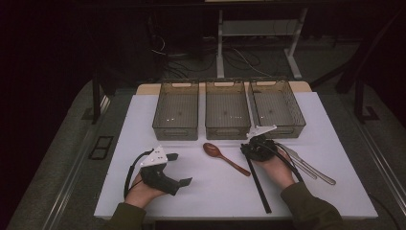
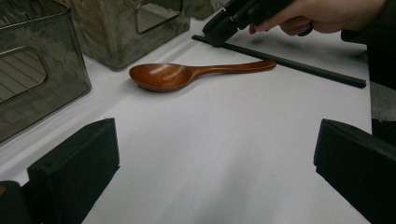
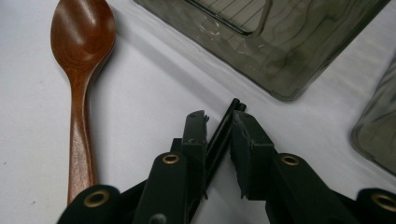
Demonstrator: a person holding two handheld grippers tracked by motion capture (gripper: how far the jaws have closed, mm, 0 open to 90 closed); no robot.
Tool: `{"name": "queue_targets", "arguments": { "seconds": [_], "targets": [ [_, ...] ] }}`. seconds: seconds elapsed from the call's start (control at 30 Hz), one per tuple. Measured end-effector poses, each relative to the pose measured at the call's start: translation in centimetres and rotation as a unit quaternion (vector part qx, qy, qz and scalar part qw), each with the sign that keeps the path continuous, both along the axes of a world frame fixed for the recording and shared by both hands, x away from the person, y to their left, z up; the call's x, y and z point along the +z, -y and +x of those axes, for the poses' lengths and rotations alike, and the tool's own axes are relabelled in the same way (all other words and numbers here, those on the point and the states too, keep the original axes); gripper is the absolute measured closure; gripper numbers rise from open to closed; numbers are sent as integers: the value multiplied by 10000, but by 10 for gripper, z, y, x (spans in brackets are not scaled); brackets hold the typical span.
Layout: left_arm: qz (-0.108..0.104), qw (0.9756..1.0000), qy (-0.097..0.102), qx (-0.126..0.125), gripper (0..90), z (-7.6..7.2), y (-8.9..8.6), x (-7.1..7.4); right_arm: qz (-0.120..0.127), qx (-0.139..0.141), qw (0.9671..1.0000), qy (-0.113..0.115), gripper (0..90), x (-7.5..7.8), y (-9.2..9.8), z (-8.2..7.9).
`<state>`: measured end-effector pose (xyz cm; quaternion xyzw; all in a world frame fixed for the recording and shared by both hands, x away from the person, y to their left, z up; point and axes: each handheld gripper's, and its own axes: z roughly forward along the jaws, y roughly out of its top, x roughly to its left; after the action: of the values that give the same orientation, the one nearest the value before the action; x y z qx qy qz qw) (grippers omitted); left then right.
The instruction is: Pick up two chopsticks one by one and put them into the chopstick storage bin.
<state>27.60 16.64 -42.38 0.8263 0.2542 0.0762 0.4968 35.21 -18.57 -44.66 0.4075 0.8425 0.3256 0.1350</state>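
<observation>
**Right tool straddles the chopsticks, left waits wide**

My right tool (image 1: 255, 143) is down at the far end of the black chopsticks (image 1: 258, 184), just in front of the middle bin (image 1: 227, 111). In the right gripper view the sticks (image 3: 223, 133) run up between my two pads (image 3: 247, 140), with a sliver of gap on either side, so the jaws are narrowed around them but not pressing. The chopsticks lie flat on the white bench (image 1: 210, 191), stretching from the middle bin back toward me. The wooden spoon (image 1: 225, 157) lies just left of them, bowl toward the bin. The metal cutlery (image 1: 309, 166) lies to their right. My left tool (image 1: 167, 168) hangs well left of the spoon, jaws spread wide, nothing between them.
</observation>
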Motion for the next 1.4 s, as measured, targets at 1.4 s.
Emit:
{"name": "queue_targets", "arguments": {
  "seconds": [1.4],
  "targets": [
    [68,10000,-38,-2,0,-1,3,-3,275,1084,9913,-701,683,11,60,-150]
  ]
}}
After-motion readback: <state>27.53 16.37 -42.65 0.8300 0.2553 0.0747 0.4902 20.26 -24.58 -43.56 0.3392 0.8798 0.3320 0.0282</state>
